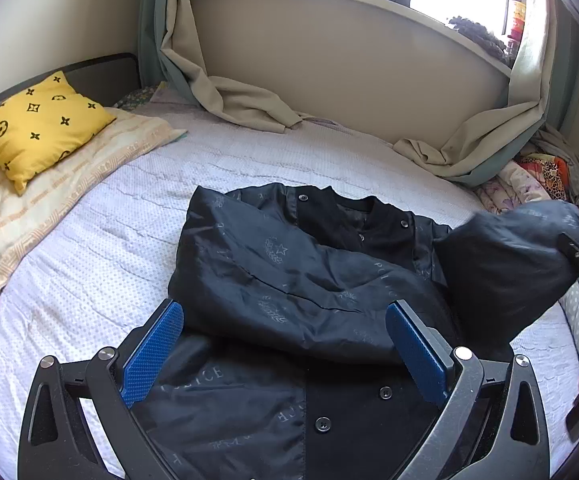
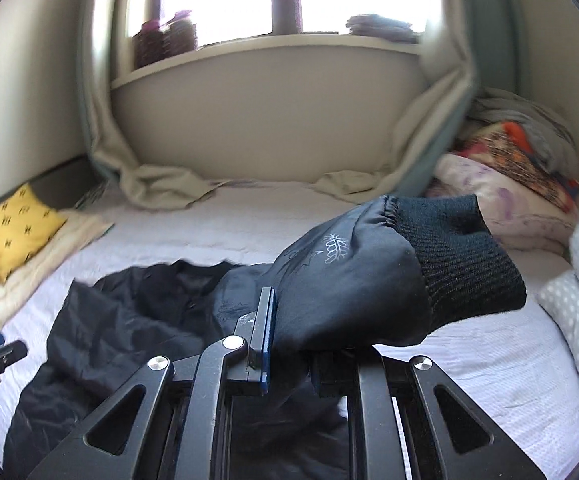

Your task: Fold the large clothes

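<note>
Dark jacket [image 1: 289,272] on the bed [image 1: 101,248], 1 sleeve [image 2: 369,280] lifted by the right gripper [image 2: 285,344].

In the left wrist view the jacket lies across the middle and bottom of the frame on the white bedspread, its button front facing up, with its left sleeve folded over the chest. The left gripper [image 1: 285,344] hangs over the jacket's lower part at the bottom of the frame, its 2 blue pads [image 1: 151,352] standing wide apart, released and pressing on nothing. In the right wrist view the right gripper at lower centre is clenched on the other sleeve, whose ribbed cuff [image 2: 469,264] sticks out to the right, raised off the bed. A yellow patterned pillow [image 1: 37,120] sits at the upper left, curtains [image 1: 241,100] drape onto the bed's far edge, and a pile of colourful bedding [image 2: 509,184] lies at the right.
</note>
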A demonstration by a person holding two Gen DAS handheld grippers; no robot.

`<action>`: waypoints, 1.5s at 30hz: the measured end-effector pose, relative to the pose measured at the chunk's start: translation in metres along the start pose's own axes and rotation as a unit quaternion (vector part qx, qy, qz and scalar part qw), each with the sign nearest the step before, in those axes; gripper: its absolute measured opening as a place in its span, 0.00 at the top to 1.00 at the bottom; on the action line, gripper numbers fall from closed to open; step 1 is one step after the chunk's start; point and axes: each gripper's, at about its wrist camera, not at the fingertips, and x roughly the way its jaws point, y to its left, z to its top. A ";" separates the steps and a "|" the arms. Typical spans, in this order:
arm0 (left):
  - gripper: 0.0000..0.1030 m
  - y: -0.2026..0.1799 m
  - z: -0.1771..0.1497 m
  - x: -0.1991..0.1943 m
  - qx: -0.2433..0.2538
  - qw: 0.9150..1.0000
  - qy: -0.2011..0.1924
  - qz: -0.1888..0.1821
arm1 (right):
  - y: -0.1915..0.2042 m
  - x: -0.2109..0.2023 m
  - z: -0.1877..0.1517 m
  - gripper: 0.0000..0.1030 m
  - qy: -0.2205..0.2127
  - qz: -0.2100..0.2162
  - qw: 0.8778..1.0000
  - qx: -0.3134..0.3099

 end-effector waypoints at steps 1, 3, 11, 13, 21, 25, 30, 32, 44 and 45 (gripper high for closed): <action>0.00 0.000 0.000 0.001 -0.001 1.000 0.001 0.000 | 0.007 0.001 -0.003 0.84 0.002 0.008 1.000 -0.006; 0.00 0.001 -0.001 0.003 -0.004 1.000 0.004 -0.002 | 0.035 0.007 -0.009 0.75 0.019 0.057 0.998 -0.020; 0.00 0.023 -0.002 0.017 -0.071 0.993 0.048 -0.077 | 0.075 0.013 -0.033 0.34 0.091 0.215 0.972 -0.002; 0.00 0.026 -0.002 0.020 -0.088 0.990 0.056 -0.099 | 0.059 0.014 -0.031 0.33 0.103 0.238 0.965 0.037; 0.00 -0.031 -0.015 0.009 0.029 0.996 0.038 -0.078 | -0.030 0.005 -0.015 0.31 0.084 0.231 0.959 0.145; 0.00 -0.108 -0.033 -0.001 0.208 0.977 -0.016 -0.032 | -0.065 -0.006 0.002 0.31 0.052 0.188 0.966 0.167; 0.00 -0.191 -0.045 -0.005 0.321 0.945 -0.054 -0.036 | -0.103 -0.016 0.009 0.31 0.036 0.147 0.969 0.198; 0.00 -0.224 -0.052 0.006 0.372 0.926 -0.053 -0.035 | -0.115 -0.014 0.007 0.31 0.038 0.144 0.965 0.217; 0.47 -0.275 -0.074 0.087 0.486 0.874 0.005 0.009 | -0.155 -0.010 0.000 0.31 0.044 0.123 0.951 0.280; 0.50 -0.267 -0.067 0.087 0.467 0.884 0.008 0.006 | -0.153 -0.009 0.000 0.31 0.045 0.123 0.951 0.279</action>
